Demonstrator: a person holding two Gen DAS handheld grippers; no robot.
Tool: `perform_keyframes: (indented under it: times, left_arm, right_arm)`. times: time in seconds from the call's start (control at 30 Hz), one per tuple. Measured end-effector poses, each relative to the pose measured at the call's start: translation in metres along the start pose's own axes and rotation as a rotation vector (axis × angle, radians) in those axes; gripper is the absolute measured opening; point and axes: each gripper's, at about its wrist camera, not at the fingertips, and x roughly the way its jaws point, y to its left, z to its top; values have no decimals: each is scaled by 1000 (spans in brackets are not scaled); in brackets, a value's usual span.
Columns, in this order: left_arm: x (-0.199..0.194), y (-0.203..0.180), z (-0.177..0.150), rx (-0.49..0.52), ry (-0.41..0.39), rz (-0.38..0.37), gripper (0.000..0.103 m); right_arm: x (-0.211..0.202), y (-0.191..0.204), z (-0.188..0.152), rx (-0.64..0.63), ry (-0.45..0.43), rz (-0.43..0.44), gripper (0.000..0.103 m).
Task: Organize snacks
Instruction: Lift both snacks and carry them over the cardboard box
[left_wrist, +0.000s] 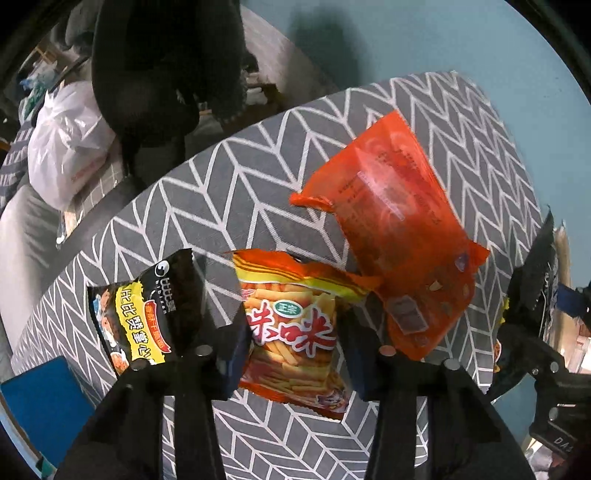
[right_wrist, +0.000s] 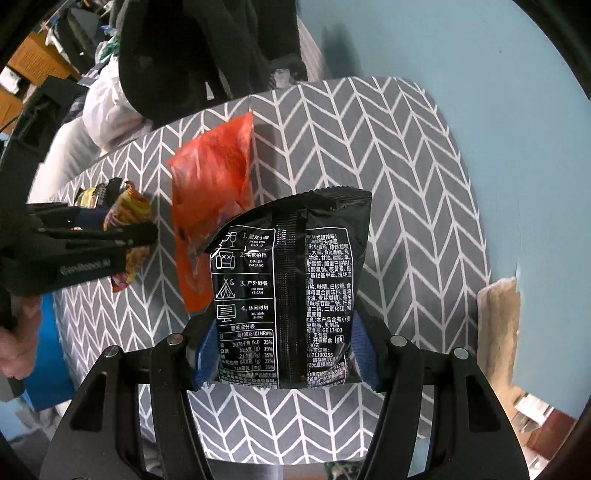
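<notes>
A yellow-and-red stick-snack packet (left_wrist: 291, 325) lies on the grey chevron tablecloth (left_wrist: 229, 192), and my left gripper (left_wrist: 295, 354) is shut on it, its blue pads pressing both sides. In the right wrist view the same left gripper (right_wrist: 125, 227) clamps that packet (right_wrist: 133, 210). My right gripper (right_wrist: 284, 354) is shut on a black snack bag (right_wrist: 288, 288), printed back facing the camera, held above the cloth (right_wrist: 388, 166). An orange bag (left_wrist: 391, 229) (right_wrist: 210, 192) lies mid-table. A black-and-yellow packet (left_wrist: 147, 310) rests left of the left gripper.
The right gripper (left_wrist: 532, 343) with its black bag (left_wrist: 535, 280) shows at the right edge of the left wrist view. A blue box (left_wrist: 40, 398) sits low left, a white plastic bag (left_wrist: 70, 147) and dark chair (left_wrist: 166, 74) beyond the table. A hand (right_wrist: 18, 332) holds the left gripper.
</notes>
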Motion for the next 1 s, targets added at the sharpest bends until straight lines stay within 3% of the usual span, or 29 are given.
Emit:
perform_keyframes:
  times: [0.47, 1.0]
  left_arm:
    - [-37, 5, -27, -37, -43, -9, 39]
    - [-94, 28, -81, -118, -115, -50, 37]
  right_arm:
    - [-29, 15, -8, -62, -20, -2, 62]
    - [-57, 66, -14, -187, -38, 14, 62]
